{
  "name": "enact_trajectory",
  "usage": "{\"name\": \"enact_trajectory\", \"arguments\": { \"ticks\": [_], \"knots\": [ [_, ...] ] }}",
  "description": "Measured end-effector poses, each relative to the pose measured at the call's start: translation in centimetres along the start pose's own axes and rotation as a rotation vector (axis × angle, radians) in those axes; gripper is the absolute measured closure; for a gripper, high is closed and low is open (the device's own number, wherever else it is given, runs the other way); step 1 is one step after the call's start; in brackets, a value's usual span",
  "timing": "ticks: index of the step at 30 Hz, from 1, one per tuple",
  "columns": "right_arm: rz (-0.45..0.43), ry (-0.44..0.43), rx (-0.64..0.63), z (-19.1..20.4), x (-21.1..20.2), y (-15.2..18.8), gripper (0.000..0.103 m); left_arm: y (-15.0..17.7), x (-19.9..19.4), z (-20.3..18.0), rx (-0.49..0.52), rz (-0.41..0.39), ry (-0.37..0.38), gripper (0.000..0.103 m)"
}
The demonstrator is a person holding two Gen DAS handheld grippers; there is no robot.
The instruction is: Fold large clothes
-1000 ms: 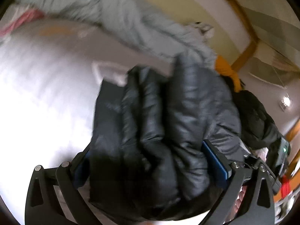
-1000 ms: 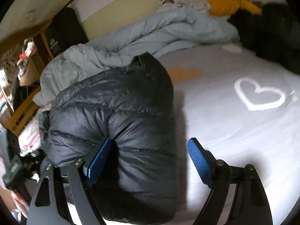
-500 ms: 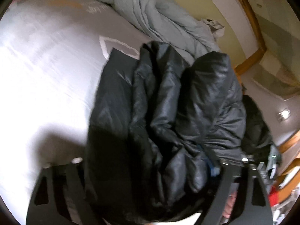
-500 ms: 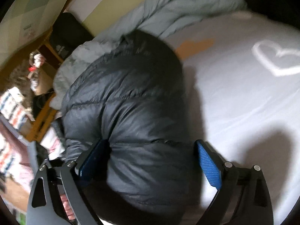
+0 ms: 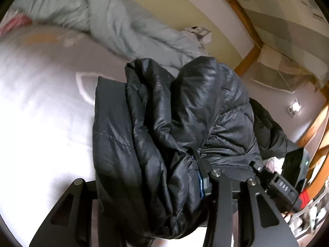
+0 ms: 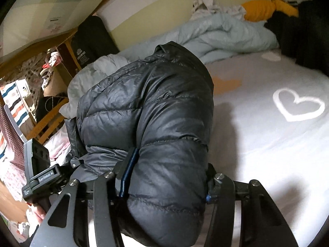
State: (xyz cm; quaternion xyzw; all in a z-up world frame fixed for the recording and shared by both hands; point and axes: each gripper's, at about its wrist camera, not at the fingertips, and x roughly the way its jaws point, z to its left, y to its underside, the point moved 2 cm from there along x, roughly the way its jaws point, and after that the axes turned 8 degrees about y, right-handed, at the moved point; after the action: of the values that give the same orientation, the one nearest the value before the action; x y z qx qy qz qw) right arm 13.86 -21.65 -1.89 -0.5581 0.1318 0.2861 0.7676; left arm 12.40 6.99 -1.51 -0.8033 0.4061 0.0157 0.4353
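Observation:
A black puffer jacket (image 5: 185, 113), folded into a thick bundle, lies on the white bed sheet (image 5: 41, 113). My left gripper (image 5: 148, 185) straddles its near end with jaws closing. The right blue pad (image 5: 201, 183) digs into the fabric, and the left finger is hidden behind it. In the right wrist view the same jacket (image 6: 148, 107) bulges between the jaws of my right gripper (image 6: 168, 175), which are also closing. There the left pad (image 6: 129, 173) presses a crease into the padding.
A light blue duvet (image 6: 222, 35) is heaped along the wall, with an orange cushion (image 6: 265, 10) beside it. A heart print (image 6: 298, 107) marks the sheet (image 6: 267, 154). Another black garment (image 5: 269, 127) lies behind the jacket. A wooden bed frame (image 6: 49, 125) and clutter stand past the edge.
Both pairs of jaws stood wide around the jacket and have narrowed onto it, squeezing the padding. The bundle sits a little higher and closer in both views.

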Motion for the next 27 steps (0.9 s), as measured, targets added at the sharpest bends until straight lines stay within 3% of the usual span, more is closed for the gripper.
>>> {"name": "enact_trajectory", "arguments": {
  "ticks": [8, 13, 21, 27],
  "knots": [
    [-0.073, 0.004, -0.040, 0.5, -5.1, -2.4, 0.049, -2.0, -1.0, -5.1, 0.125, -0.063, 0.024, 0.060],
    [-0.130, 0.042, -0.109, -0.7, -9.8, -5.2, 0.048, -2.6, 1.1, -10.0, 0.179, -0.063, 0.062, 0.060],
    [-0.249, 0.133, -0.068, -8.8, -16.6, -8.8, 0.048, -3.3, 8.7, -19.1, 0.290, -0.049, 0.173, 0.060],
    [-0.294, 0.205, -0.035, -16.2, -17.9, -11.4, 0.047, -3.2, 16.0, -23.2, 0.327, -0.032, 0.203, 0.060]
  ]
}}
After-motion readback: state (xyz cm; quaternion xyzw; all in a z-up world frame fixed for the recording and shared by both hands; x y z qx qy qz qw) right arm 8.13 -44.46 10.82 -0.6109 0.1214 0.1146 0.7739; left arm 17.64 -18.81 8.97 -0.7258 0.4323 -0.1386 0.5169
